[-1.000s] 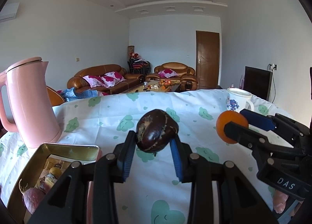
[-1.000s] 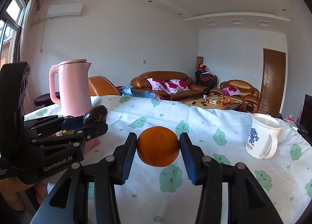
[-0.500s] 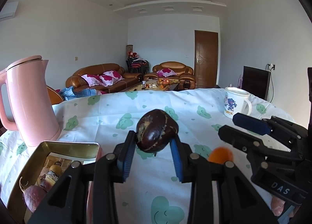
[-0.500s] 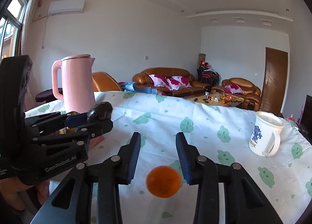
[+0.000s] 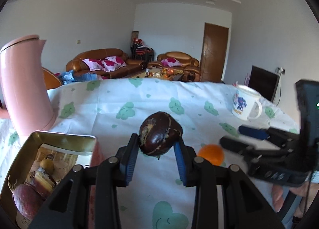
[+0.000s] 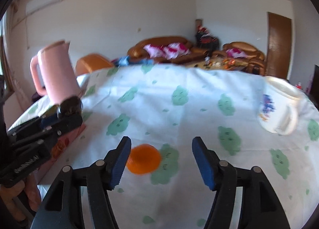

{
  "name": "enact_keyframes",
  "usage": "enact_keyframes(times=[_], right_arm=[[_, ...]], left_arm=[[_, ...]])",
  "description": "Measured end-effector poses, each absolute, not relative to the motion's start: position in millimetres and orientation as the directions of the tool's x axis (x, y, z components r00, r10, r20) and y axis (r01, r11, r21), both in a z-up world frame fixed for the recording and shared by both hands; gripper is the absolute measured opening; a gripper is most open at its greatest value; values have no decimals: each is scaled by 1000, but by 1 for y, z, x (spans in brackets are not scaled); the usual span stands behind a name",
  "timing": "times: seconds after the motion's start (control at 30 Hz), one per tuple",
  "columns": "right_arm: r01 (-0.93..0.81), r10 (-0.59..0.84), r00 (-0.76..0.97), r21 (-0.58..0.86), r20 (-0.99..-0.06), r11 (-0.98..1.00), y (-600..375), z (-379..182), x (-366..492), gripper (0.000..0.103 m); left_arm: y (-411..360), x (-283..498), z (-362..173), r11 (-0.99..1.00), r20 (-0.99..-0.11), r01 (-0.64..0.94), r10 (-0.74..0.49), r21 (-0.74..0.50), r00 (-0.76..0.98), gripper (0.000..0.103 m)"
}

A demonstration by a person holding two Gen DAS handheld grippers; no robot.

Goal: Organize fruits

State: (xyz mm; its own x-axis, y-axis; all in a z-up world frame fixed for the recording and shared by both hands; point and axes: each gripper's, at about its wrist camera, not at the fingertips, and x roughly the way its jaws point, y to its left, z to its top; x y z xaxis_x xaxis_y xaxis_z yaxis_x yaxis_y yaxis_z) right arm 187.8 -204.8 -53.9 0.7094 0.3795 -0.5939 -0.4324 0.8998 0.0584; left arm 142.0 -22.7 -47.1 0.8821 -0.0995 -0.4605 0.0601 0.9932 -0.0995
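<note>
My left gripper point(image 5: 157, 145) is shut on a dark purple-brown fruit point(image 5: 160, 133) and holds it above the tablecloth. It shows at the left of the right wrist view, with the fruit point(image 6: 69, 105) at its tips. My right gripper point(image 6: 161, 159) is open and empty. An orange point(image 6: 143, 161) lies on the cloth just ahead of its left finger; it also shows in the left wrist view point(image 5: 211, 154), next to the right gripper point(image 5: 235, 136). A gold tin box point(image 5: 59, 139) at lower left holds a reddish-purple fruit point(image 5: 26, 201).
A pink kettle point(image 5: 24, 89) stands at the table's left behind the tin. A white mug point(image 5: 245, 105) with a blue print stands at the right. The table carries a white cloth point(image 6: 199, 99) with green patches. Sofas and a door lie beyond.
My right gripper opened and let go of the orange, which dropped onto the cloth. The right gripper then swung, blurring its view. My left gripper kept hold of the dark fruit.
</note>
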Motion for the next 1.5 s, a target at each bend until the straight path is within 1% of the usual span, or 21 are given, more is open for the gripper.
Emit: enact_keyframes(times=[0.07,0.2,0.37,0.5,0.53,0.57,0.6,0.77,1.1,1.5], right_arm=[[-421,350,701,35,-621,906,-196,-59,195,65],[-459,367,634,51,-681,887,-182,-72,202,65],[-445,331,624,26,-708,895,-185,-77,191,65],[-446,331,616,30,-714,894,-186,-79,189,65],[-448,329,613,27,-718,894,-185,-79,191,62],[-450,326,612,22,-721,893,-184,-79,190,50],[-451,324,614,17,-720,892,-183,-79,190,50],[-453,301,667,-49,-681,890,-177,-72,177,50],[-496,408,725,-10,-555,868,-162,-43,143,49],[-567,494,721,-4,-485,824,-128,-20,122,50]], left_arm=[[-19,141,-47,993,-457,49,-91,-103,885,37],[-16,142,-48,993,-461,52,-97,-109,882,37],[-15,139,-47,992,-455,60,-103,-108,885,37],[-17,138,-46,993,-451,66,-104,-100,887,37],[-17,138,-46,993,-451,66,-104,-100,887,37],[-17,138,-46,993,-452,67,-106,-101,886,37],[-17,138,-46,993,-452,67,-105,-101,886,37],[-17,137,-46,993,-451,66,-104,-99,887,37],[-10,128,-43,993,-439,56,-95,-100,894,37],[22,97,-35,996,-429,14,-49,-83,902,37]])
